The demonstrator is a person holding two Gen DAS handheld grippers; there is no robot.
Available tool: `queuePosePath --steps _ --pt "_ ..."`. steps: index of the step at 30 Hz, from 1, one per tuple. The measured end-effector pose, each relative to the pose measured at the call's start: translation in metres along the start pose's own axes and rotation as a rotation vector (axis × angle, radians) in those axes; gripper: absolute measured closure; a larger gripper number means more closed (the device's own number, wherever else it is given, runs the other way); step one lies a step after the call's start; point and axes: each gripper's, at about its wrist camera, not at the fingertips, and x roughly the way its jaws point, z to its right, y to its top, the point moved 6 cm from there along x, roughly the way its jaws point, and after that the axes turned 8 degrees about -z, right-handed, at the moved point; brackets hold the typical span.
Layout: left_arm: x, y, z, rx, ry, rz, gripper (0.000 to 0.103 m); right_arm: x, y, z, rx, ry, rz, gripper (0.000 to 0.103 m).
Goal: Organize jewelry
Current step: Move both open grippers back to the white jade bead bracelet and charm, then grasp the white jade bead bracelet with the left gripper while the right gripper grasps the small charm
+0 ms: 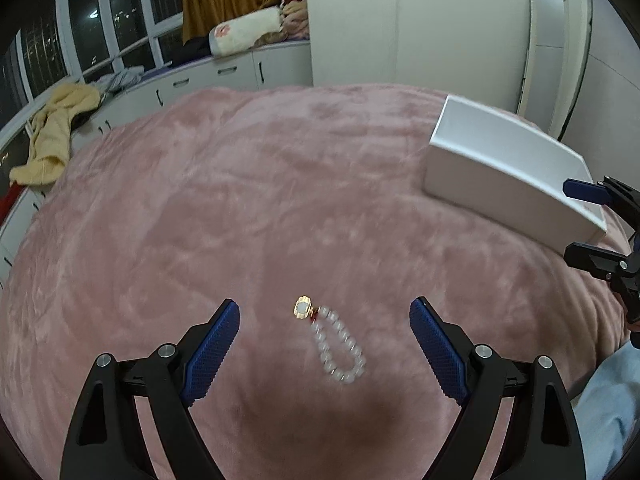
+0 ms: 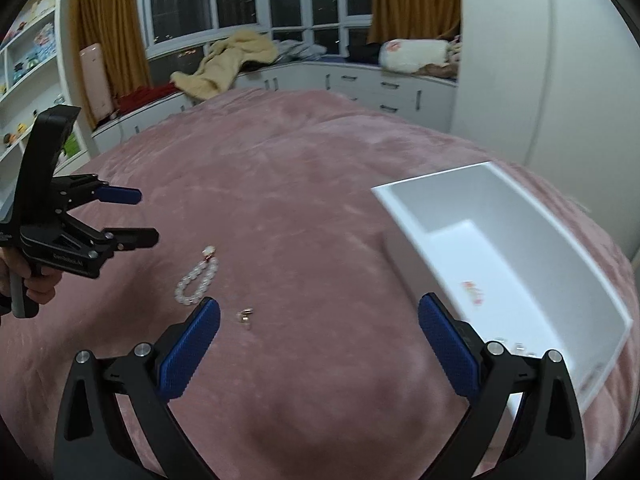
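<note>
plainly, the left gripper point(image 1: 325, 316) hung wide open and empty over the bead bracelet point(image 1: 338, 346), which lay on the pink blanket point(image 1: 260, 200) well apart from the white box point(image 2: 500, 240). the right gripper point(image 2: 319, 316), also spread wide, hovered near a small gold ring point(image 2: 246, 315). closing on plush pile could have snagged fabric or let beads slip out.

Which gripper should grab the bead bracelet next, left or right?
Left. The left gripper is open with the bead bracelet lying between its fingers; the right gripper sits nearer the white box.
</note>
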Motion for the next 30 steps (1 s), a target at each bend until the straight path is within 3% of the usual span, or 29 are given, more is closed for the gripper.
queuePosePath --steps 5,8,15,19,22,26,28,30 --pt "0.029 -0.019 0.000 0.000 -0.010 -0.053 0.015 0.035 -0.002 -0.022 -0.052 0.069 -0.046 0.006" --pt "0.050 -0.025 -0.002 -0.013 -0.022 -0.085 0.015 0.055 -0.006 -0.031 -0.066 0.128 -0.071 0.012" --pt "0.091 -0.037 0.000 -0.036 -0.080 -0.127 0.015 0.097 -0.012 -0.043 -0.095 0.162 -0.143 0.029" --pt "0.107 -0.045 0.006 -0.001 -0.060 -0.147 0.017 0.111 -0.015 -0.048 -0.063 0.208 -0.152 0.039" --pt "0.108 -0.047 0.005 0.002 -0.062 -0.139 0.021 0.126 -0.019 -0.059 -0.093 0.195 -0.186 0.045" --pt "0.103 -0.050 -0.004 -0.005 -0.068 -0.132 0.044 0.142 -0.027 -0.064 -0.087 0.165 -0.211 0.058" --pt "0.100 -0.051 -0.007 -0.012 -0.078 -0.134 0.057 0.142 -0.028 -0.060 -0.067 0.156 -0.216 0.084" --pt "0.098 -0.051 -0.009 -0.017 -0.093 -0.136 0.071 0.140 -0.027 -0.057 -0.050 0.163 -0.214 0.086"
